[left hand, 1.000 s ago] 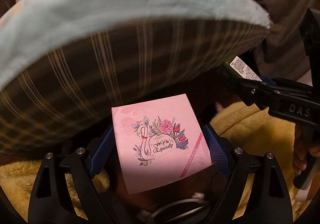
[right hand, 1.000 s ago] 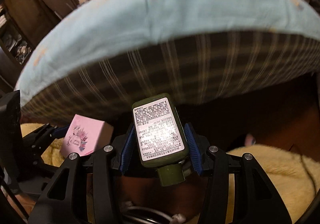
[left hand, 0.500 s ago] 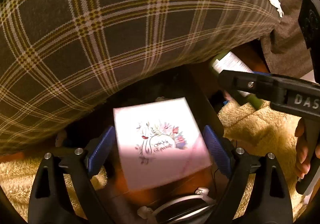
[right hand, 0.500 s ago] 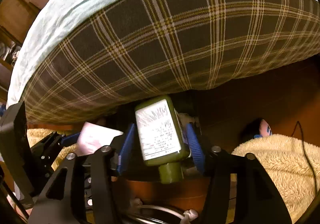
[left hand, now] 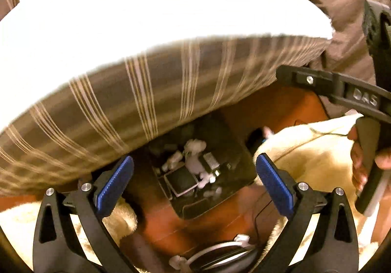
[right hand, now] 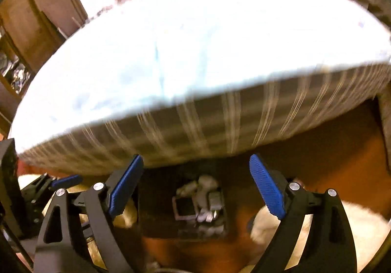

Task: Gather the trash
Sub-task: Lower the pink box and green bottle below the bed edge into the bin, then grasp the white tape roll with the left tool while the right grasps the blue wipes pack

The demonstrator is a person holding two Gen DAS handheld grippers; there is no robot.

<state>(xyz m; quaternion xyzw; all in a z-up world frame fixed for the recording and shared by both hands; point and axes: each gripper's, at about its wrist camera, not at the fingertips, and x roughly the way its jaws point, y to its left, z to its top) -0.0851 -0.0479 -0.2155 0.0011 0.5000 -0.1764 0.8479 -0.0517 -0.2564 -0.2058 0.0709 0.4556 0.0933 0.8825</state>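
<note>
Trash (left hand: 193, 170) is seen piled in a dark bin (left hand: 234, 151) on the wood floor (left hand: 220, 221), just below the plaid-sided mattress edge (left hand: 171, 92) and between two cream fluffy rugs (left hand: 305, 151). Largest piece: a flat squarish box (left hand: 182, 181), judged stiff and light, best pinched across opposite edges. Smaller: crumpled white tissue wads (left hand: 195, 146), judged soft and near weightless; any fold can be nipped. Left gripper (left hand: 193, 181) is held spread wide with nothing between the pads. Right gripper (right hand: 195, 190) is likewise splayed and empty above the bin.
</note>
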